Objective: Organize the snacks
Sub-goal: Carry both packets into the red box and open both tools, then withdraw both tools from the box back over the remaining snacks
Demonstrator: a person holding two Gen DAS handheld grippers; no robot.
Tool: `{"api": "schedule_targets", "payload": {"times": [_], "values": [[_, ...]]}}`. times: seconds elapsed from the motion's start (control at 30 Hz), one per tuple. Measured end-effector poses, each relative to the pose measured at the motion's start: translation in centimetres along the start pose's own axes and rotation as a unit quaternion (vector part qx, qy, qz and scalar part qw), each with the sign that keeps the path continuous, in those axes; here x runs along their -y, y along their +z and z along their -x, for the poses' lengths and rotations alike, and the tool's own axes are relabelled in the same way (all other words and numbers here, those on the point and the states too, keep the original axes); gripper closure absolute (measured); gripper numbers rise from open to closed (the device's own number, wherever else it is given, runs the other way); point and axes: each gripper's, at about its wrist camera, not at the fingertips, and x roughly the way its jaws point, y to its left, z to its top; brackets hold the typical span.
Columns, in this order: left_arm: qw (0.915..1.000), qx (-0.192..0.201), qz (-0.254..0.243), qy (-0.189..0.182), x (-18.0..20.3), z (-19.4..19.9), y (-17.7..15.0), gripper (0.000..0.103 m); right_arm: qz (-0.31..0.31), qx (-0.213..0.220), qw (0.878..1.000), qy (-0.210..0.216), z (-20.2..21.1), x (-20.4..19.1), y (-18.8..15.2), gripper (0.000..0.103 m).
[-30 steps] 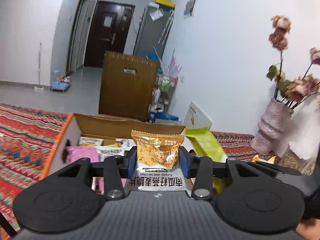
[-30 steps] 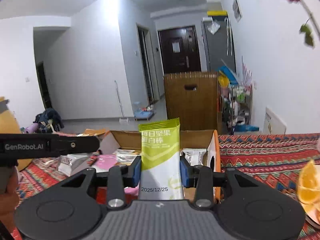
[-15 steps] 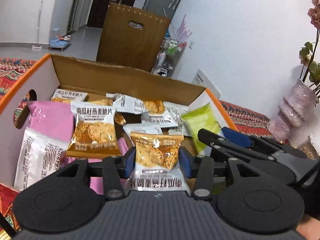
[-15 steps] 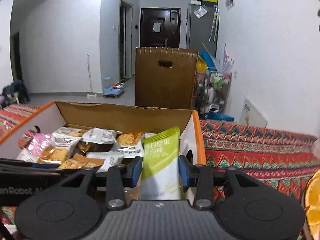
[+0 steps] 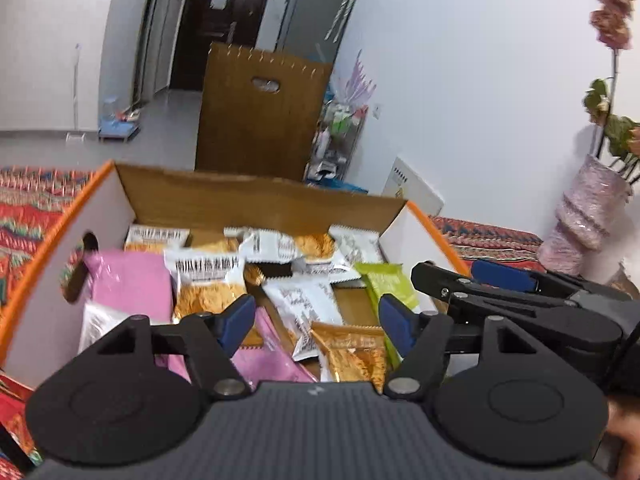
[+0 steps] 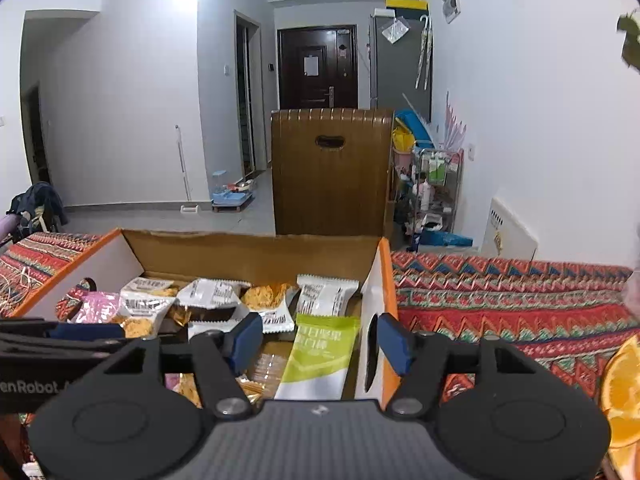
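Note:
An open cardboard box (image 5: 256, 204) with orange edges sits on a patterned cloth and holds several snack packets. My left gripper (image 5: 316, 322) is open above the box's near part; an orange-gold snack packet (image 5: 352, 354) lies in the box just below it. My right gripper (image 6: 320, 342) is open over the box's right end (image 6: 374, 292); the green protein bar (image 6: 320, 354) lies in the box between its fingers, free of them. The right gripper also shows in the left wrist view (image 5: 500, 296), beside the green bar (image 5: 386, 282).
A pink vase (image 5: 588, 222) with dried flowers stands at the right on the patterned cloth (image 6: 512, 304). An orange slice (image 6: 622, 392) lies at the right edge. A brown cabinet (image 6: 330, 172) and a cluttered rack (image 6: 436, 188) stand beyond the table.
Both grippers came down over the box and opened. The orange-gold packet and the green bar, held a second ago, now lie in the box.

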Motion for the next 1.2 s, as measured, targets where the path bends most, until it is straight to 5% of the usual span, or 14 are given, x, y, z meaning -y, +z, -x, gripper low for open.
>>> {"api": "schedule_targets", "payload": {"times": [0.17,0.37,0.53,1.0,1.2], "values": [[0.999,0.029,-0.035,-0.004,0.1,4.4,0.8,0.021,-0.002,0.039,0.999,0.011,4.4,-0.4,1.0,0.017],[0.9921,0.068,-0.101,0.029,0.3,11.3,0.2,0.017,0.031,0.039,0.998,0.026,9.5,-1.7,1.0,0.017],[0.9899,0.083,-0.106,0.042,-0.5,17.2,-1.7,0.012,0.042,0.055,0.997,0.026,15.8,-2.2,-0.2,0.011],[0.9876,0.119,-0.085,0.057,-1.0,33.3,-14.1,0.003,0.052,0.061,0.996,0.037,31.6,-5.0,-10.4,0.007],[0.9928,0.084,-0.03,0.079,-1.5,36.0,-20.2,0.002,0.017,0.027,0.999,0.032,35.4,-5.0,-17.0,0.006]]}}
